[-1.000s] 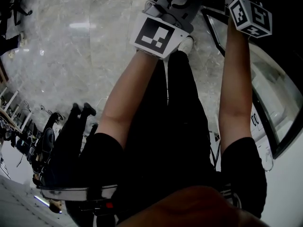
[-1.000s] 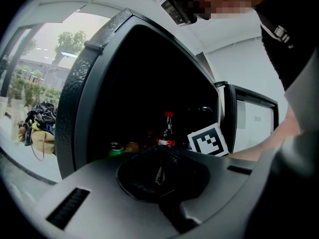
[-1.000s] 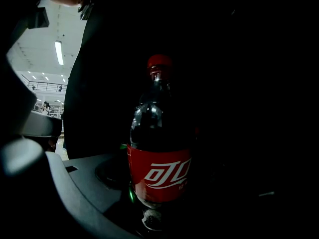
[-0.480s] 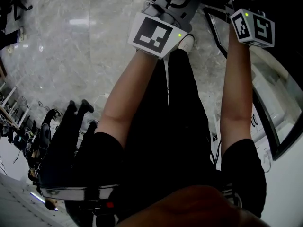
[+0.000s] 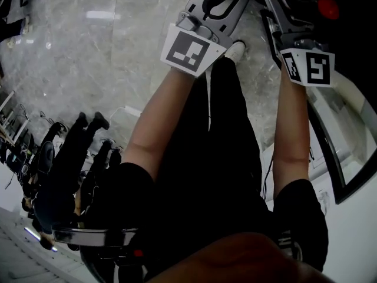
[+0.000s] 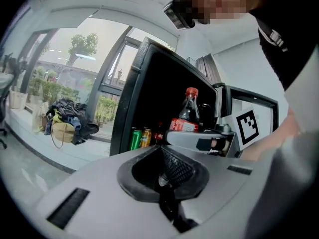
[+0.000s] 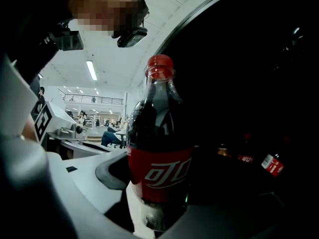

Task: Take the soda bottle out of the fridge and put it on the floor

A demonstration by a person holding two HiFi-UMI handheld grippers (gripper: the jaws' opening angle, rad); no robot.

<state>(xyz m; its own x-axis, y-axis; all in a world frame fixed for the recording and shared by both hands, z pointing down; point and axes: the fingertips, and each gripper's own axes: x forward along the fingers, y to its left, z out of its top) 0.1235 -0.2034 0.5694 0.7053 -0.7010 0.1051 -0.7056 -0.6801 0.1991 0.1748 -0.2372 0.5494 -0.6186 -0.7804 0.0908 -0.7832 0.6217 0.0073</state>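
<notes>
The soda bottle (image 7: pixel 159 148) is dark, with a red cap and red label, and stands upright between the jaws of my right gripper (image 7: pixel 159 200), which is shut on its lower body. In the left gripper view the same bottle (image 6: pixel 188 111) shows in front of the open black fridge (image 6: pixel 149 78), with the right gripper (image 6: pixel 199 139) clamped across its label. My left gripper (image 6: pixel 162 176) is shut on nothing, a little left of the bottle. In the head view both grippers are held low in front of me, the left gripper (image 5: pixel 219 2) beside the right gripper (image 5: pixel 288 22).
Green and orange cans (image 6: pixel 138 137) stand low in the fridge, and more red-labelled bottles (image 7: pixel 271 164) sit in its dark interior. A black-framed glass door (image 5: pixel 339 158) stands at my right. Pale marble floor (image 5: pixel 88 58) lies to the left, with my shoe (image 5: pixel 235 50) below the grippers.
My right gripper has drawn back toward me and lower in the head view. The left gripper has barely moved. The head view has tilted slightly forward.
</notes>
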